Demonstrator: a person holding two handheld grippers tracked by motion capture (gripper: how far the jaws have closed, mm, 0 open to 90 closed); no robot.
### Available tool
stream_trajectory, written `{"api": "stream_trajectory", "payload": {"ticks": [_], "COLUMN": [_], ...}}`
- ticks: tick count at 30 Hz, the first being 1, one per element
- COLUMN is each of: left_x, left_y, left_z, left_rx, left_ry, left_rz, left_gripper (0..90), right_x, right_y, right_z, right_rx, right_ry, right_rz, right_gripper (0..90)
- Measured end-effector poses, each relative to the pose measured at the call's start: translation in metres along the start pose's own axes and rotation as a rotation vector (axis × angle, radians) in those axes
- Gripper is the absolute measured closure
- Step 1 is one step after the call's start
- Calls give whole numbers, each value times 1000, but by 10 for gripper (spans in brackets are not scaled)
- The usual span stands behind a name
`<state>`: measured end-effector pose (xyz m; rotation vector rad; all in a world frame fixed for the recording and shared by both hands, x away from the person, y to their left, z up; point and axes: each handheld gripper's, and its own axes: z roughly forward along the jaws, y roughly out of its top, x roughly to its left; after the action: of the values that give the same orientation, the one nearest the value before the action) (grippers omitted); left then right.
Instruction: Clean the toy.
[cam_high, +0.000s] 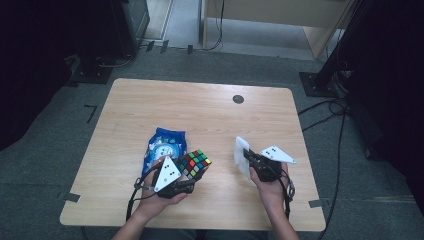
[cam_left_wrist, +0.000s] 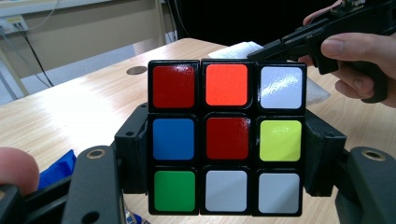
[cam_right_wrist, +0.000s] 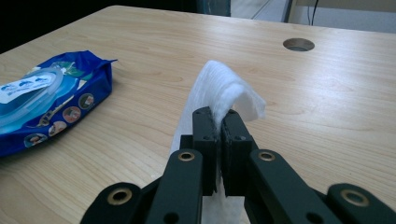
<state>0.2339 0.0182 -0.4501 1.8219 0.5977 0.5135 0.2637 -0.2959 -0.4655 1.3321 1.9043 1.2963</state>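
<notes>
High view first: the left gripper (cam_high: 192, 172) sits at about 7 o'clock on the wooden table (cam_high: 200, 115), clamped onto a Rubik's cube (cam_high: 195, 164). The cube is held off the tabletop, just right of a blue wet-wipe pack (cam_high: 162, 147) that lies flat near the table's middle, with the pack at roughly 10 o'clock from the cube. Over at 5 o'clock on the table the right gripper (cam_high: 246, 152) has its jaws pinched together on a white wipe (cam_high: 241, 156), which hangs down beside them. Cube and wipe are well apart. There's a small round hole (cam_high: 238, 99) in the table toward 1 o'clock.

Left gripper view: the cube (cam_left_wrist: 226, 137) is dead centre, a black jaw pressed on each side. Facing the camera, the middle sticker is red, with orange at 12 o'clock, yellow at 3, white at 6 and blue at 9. The other hand (cam_left_wrist: 359, 60) and its gripper show at 2 o'clock, the wipe (cam_left_wrist: 238, 49) behind the cube's top edge.

Right gripper view: the jaws are fully closed on the wipe (cam_right_wrist: 222, 91), which folds over their tips. The pack (cam_right_wrist: 46, 105) lies at 9 o'clock, the hole (cam_right_wrist: 298, 44) at 1 o'clock.
</notes>
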Motion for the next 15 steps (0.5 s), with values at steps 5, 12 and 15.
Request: {"api": "stream_trajectory", "payload": {"ticks": [5,12,15], "left_x": [2,3,3], "left_y": [-1,-2,-2], "left_z": [1,2,2], "left_rx": [5,11,10], "left_ry": [2,8,10], "left_rz": [-2,-8,-9], "left_gripper": [341,341,341], "right_x": [-3,4,19], "right_y": [0,11,19], "right_z": [0,-10,-14], "right_rx": [1,-41,-57], "right_ry": [-35,10,79], "right_rz": [23,69,81], "right_gripper": [692,516,468]}}
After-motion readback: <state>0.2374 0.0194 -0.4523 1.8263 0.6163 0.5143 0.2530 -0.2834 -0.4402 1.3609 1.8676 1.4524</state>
